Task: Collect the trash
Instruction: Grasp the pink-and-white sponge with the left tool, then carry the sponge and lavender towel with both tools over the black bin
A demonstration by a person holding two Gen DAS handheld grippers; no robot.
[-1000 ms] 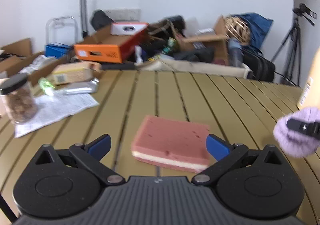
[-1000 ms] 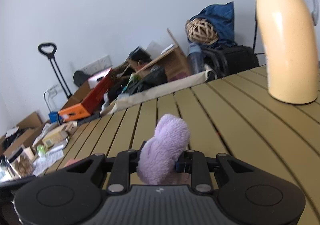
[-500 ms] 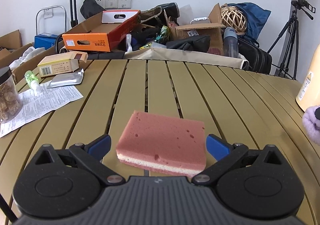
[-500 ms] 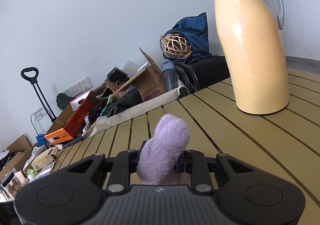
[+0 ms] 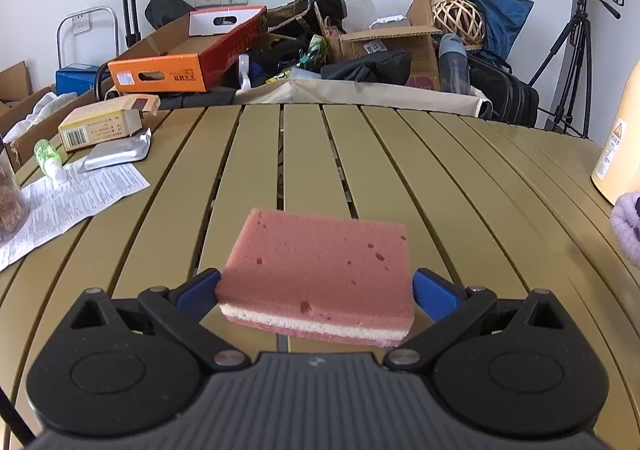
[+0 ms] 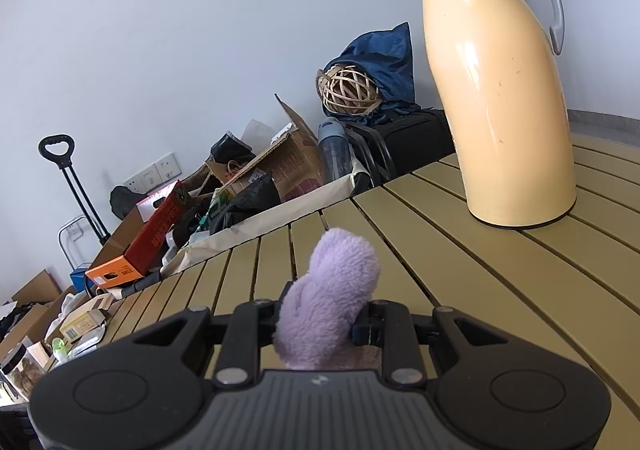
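Observation:
In the left wrist view a pink sponge [image 5: 320, 270] with a white middle layer sits between the blue pads of my left gripper [image 5: 316, 290]; both pads touch its sides and it is lifted off the slatted table [image 5: 400, 178]. In the right wrist view my right gripper [image 6: 320, 322] is shut on a fluffy purple cloth [image 6: 332, 290], held above the table. The cloth also shows in the left wrist view [image 5: 628, 222] at the right edge.
A cream thermos jug [image 6: 500, 90] stands on the table at the right. At the left lie a printed leaflet [image 5: 68, 202], a foil pouch [image 5: 116, 154], a yellow box [image 5: 104, 122], a green bottle [image 5: 48, 158] and a jar [image 5: 10, 194]. Boxes and bags crowd the floor behind.
My left gripper has closed in on the sponge, its pads now touching the sides, and the sponge has risen. The right gripper has turned toward the thermos, still holding the cloth.

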